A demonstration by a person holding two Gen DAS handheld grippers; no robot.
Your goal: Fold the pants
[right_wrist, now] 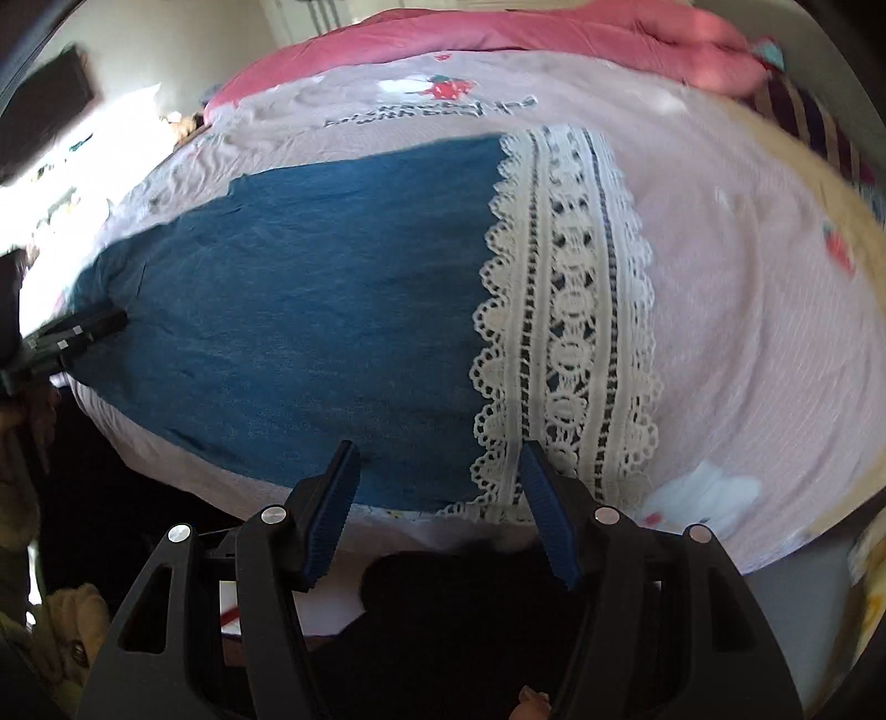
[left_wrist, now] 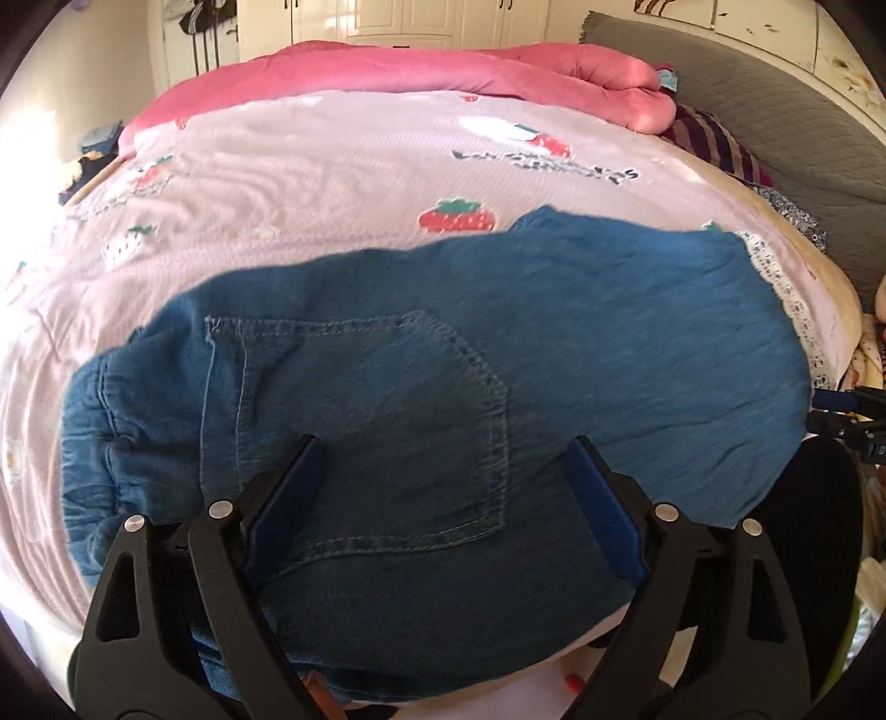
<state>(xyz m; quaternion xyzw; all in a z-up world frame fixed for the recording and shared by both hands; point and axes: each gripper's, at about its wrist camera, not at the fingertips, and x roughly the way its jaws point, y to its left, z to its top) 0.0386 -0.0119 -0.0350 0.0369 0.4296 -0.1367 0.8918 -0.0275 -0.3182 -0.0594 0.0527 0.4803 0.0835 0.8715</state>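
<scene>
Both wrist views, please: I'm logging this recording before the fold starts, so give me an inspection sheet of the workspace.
Surface: bed with pink strawberry-print sheet, mildly wrinkled.
Job's things: blue denim pants laid flat, back pocket up; white lace hem at the leg end.
Clutter: pink quilt bunched along the far side; striped cloth beside it.
Grippers: left gripper open over the pocket area; right gripper open over the near edge by the lace hem; neither holds fabric.
Cables: nothing seen.
Surroundings: white cabinet doors, grey quilted headboard.
</scene>
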